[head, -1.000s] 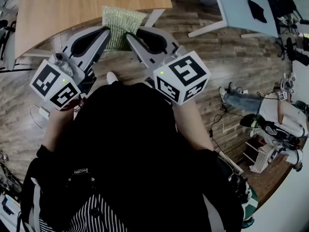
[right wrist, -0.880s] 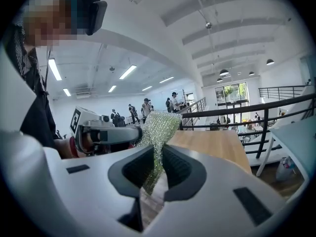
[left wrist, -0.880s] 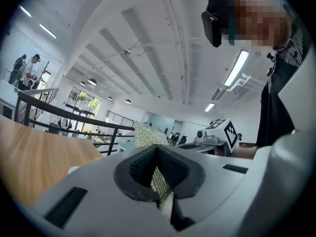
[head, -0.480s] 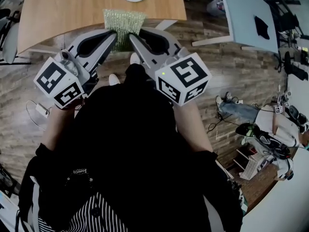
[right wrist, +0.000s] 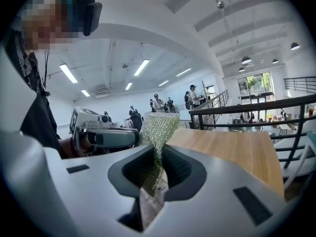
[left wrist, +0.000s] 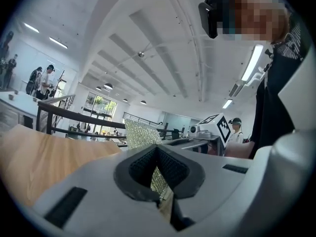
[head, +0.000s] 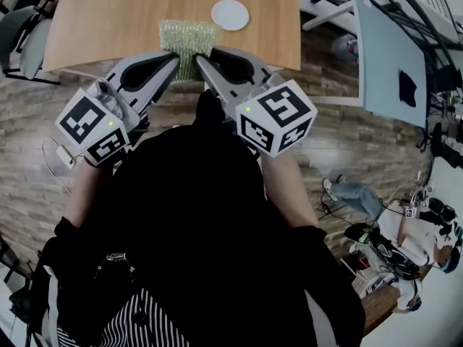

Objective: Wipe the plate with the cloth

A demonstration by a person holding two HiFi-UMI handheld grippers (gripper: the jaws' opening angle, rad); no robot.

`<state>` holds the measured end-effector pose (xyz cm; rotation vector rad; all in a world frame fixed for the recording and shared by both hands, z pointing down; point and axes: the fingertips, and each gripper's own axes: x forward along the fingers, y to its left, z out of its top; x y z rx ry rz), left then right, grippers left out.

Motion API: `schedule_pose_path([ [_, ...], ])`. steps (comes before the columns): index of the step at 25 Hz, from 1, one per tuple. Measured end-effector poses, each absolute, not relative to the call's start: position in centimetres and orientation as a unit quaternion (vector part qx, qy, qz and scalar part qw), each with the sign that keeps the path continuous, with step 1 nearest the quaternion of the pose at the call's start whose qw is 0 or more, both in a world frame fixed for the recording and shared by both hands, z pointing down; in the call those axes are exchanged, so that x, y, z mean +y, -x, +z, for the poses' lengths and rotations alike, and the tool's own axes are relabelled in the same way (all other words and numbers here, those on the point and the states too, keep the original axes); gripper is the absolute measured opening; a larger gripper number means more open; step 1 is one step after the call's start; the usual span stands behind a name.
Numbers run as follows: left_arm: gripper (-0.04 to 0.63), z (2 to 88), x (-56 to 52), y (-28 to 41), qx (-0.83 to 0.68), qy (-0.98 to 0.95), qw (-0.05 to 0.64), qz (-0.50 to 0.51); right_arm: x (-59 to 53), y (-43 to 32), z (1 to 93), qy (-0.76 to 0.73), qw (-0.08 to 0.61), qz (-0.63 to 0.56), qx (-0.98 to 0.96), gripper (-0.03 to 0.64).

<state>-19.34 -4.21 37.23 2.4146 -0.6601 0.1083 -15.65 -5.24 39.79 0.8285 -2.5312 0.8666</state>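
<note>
The left tongs (head: 171,63) and the right tongs (head: 201,65) are each closed on the near margin of the green mesh cloth (head: 187,37). In both gripper views the fabric is seen pinched between the dark pads and standing up beyond them. The cloth is held between the two tongs over the near edge of the wooden surface (head: 101,13); whether it rests on the wood cannot be determined. The white plate (head: 230,14) lies farther back on the surface, to the right of the cloth and apart from it, so wiping is judged not yet begun. Several faults are to be anticipated. Only a narrow strip of fabric is clamped, so the cloth may be pulled out of one pair of tongs if the two are drawn apart or dragged unevenly. With both tongs occupied by the cloth, the plate is not restrained and may be pushed across the smooth surface toward an edge. If the cloth is lowered too steeply, the plate may be struck by the hard tips instead of the fabric.
</note>
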Motion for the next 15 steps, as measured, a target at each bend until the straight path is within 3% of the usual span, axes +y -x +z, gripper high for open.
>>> schedule_pose_path([
  [5,-0.008,21.2,12.8,20.1,-0.249,-0.952,0.178,0.011,11.4,16.5,23.0,-0.322,0.126,0.163,-0.924,0.043],
  [9,-0.006,16.2,19.8,18.3,-0.255,-0.950,0.180,0.016,18.2,14.8,18.3,-0.314,0.127,0.178,-0.924,0.043],
  [15,-0.007,16.3,13.9,13.7,-0.261,-0.945,0.195,0.026,12.6,10.3,18.4,-0.305,0.132,0.193,-0.923,0.043],
])
